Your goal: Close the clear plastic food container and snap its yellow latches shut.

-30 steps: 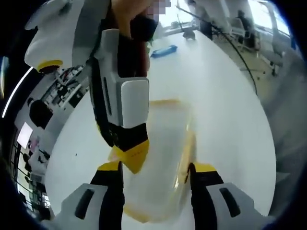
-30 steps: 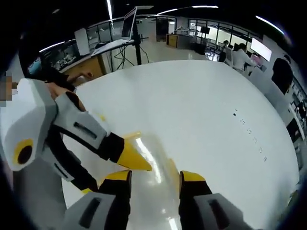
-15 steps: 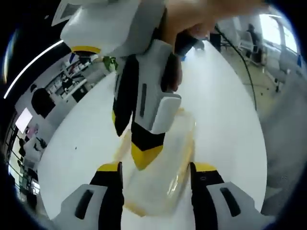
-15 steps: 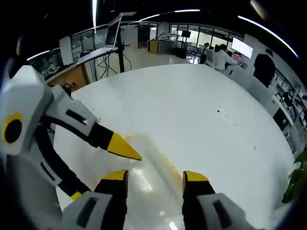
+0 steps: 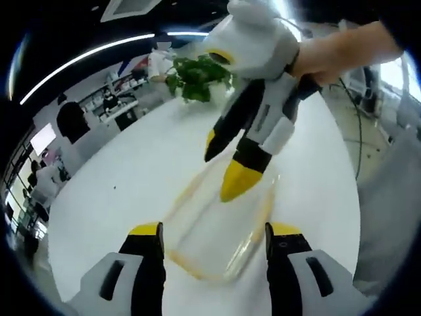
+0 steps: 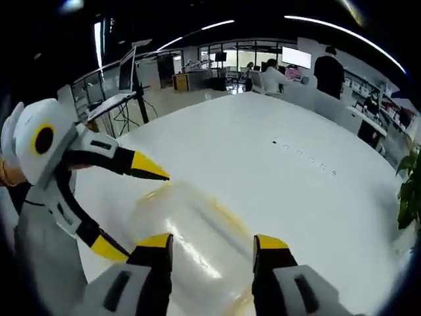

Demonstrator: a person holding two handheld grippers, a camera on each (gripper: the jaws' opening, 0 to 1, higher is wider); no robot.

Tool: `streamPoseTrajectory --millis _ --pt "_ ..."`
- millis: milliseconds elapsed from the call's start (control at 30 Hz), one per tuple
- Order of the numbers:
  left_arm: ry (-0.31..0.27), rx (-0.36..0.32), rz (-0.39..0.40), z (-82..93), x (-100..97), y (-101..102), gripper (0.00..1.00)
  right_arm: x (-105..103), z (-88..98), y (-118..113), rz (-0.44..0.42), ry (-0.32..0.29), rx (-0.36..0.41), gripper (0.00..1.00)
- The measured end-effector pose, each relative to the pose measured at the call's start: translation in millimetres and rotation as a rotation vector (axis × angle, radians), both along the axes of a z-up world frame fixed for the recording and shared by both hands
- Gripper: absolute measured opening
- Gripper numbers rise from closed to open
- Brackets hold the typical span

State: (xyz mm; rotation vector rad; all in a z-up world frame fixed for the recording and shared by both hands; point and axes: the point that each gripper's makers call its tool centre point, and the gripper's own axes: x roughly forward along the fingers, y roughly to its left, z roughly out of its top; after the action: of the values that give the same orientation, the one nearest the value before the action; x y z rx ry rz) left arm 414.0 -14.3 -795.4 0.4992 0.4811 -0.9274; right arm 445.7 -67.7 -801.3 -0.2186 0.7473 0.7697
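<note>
Resting on the white round table (image 5: 131,178), the clear plastic food container with yellow rim (image 5: 217,230) lies between the left gripper (image 5: 214,240)'s spread jaws; the right gripper (image 5: 227,168), jaws also spread, hovers over its far end.

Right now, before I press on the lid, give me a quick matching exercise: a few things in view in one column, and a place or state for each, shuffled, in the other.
Things:
1. clear plastic food container
2. left tongs
3. right tongs
4. potted plant

Places or states:
A. open, seen from the left over the container's long side
B. at the far edge of the white table
C. open, seen straddling the container's end
D. lying flat, lid on, yellow trim along the rim

Pairs: 1-D, 2-C, 3-A, 4-B
</note>
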Motion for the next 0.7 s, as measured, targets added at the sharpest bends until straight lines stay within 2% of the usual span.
streamPoseTrajectory --millis 233,367,700 --pt "0.025 -0.022 0.034 -4.4 0.9 3 0.6 -3 0.8 -12 -0.04 0.008 0.02 0.47" --pt "0.041 -0.033 0.047 -6.8 1.2 6 0.6 -4 4.0 -15 -0.079 0.01 0.064 0.47" --pt "0.086 -0.095 0.111 -6.2 2.9 15 0.62 -11 -1.2 -32 -0.132 0.021 0.056 0.46"
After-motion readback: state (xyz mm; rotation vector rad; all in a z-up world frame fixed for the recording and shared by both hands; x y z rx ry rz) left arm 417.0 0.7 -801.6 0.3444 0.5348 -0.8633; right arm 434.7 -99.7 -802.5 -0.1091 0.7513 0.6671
